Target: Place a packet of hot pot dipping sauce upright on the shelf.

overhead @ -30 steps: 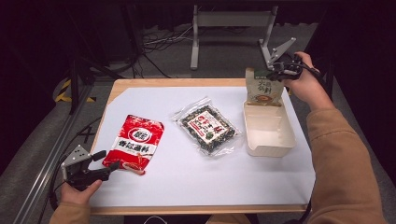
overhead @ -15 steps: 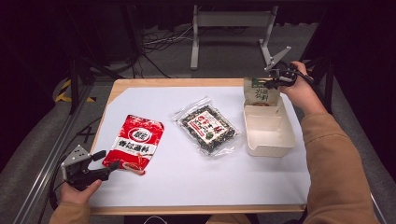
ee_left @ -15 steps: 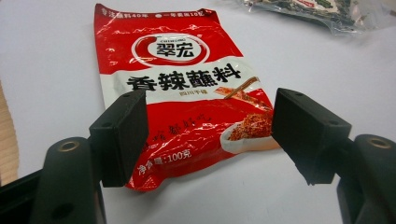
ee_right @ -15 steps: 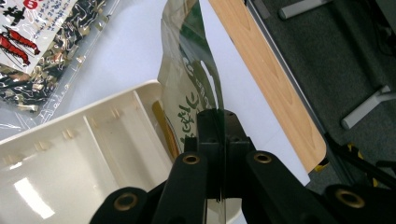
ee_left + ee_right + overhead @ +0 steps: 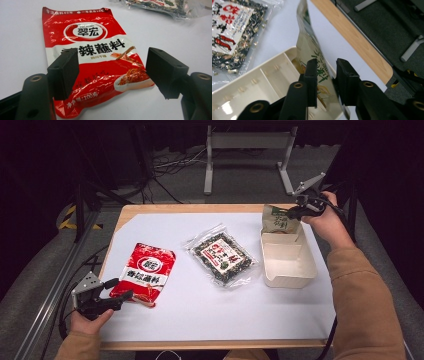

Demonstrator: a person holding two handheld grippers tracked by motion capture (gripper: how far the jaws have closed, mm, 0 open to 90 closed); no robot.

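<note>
right gripper (image 5: 295, 211): jaws just opening, green pouch (image 5: 278, 220) between, standing in tray (image 5: 290, 270) | left gripper (image 5: 112, 295): released, straddling red packet (image 5: 145, 272)

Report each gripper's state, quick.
Left gripper: open, jaws either side of the red packet, not gripping.
Right gripper: jaws just opening, green pouch between them over the tray.

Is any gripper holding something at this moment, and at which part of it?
The right gripper has the green packet between its jaws at the top edge, but they have just been opening, so no firm hold. The left gripper stands open over the red packet.
</note>
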